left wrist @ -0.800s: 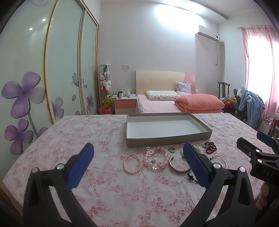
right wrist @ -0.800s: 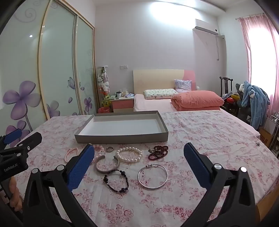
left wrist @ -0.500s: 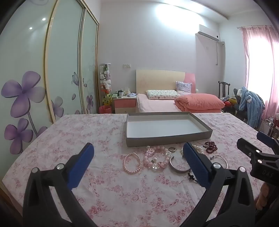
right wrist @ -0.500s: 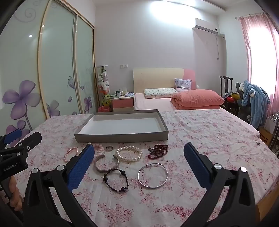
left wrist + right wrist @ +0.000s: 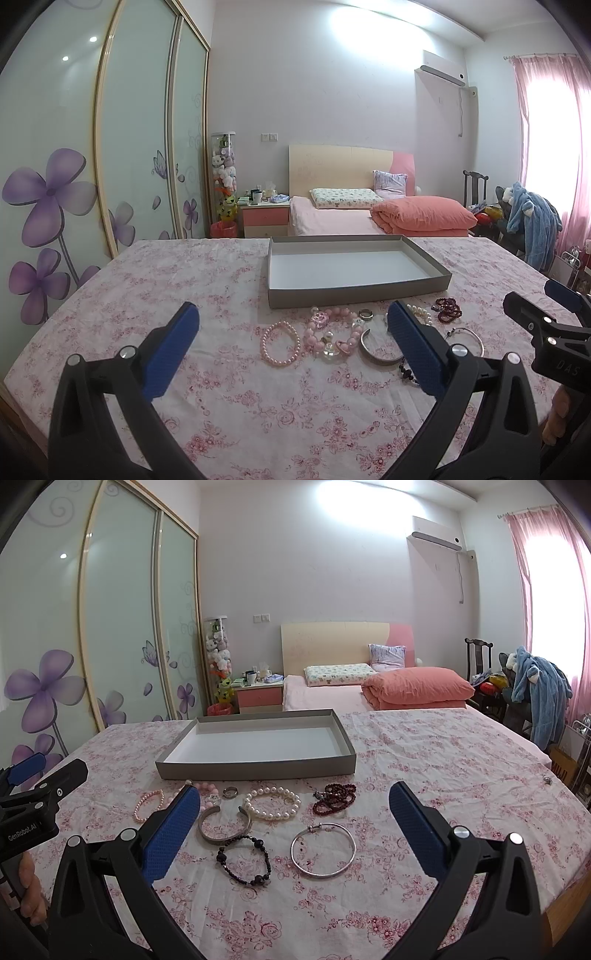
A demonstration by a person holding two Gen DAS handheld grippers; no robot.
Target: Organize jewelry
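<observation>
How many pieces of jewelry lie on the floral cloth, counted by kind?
Beaded bracelets: 5: small pink pearl, chunky pink bead, white pearl, dark red bead, black bead
Silver metal bangles: 2: open cuff, thin round bangle
Silver rings: 1: ring
Total: 8

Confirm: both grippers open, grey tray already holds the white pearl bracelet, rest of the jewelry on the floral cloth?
Not quite. The grey tray is empty; the white pearl bracelet lies on the floral cloth in front of it, as the right wrist view shows. The left gripper and right gripper are open.
</observation>
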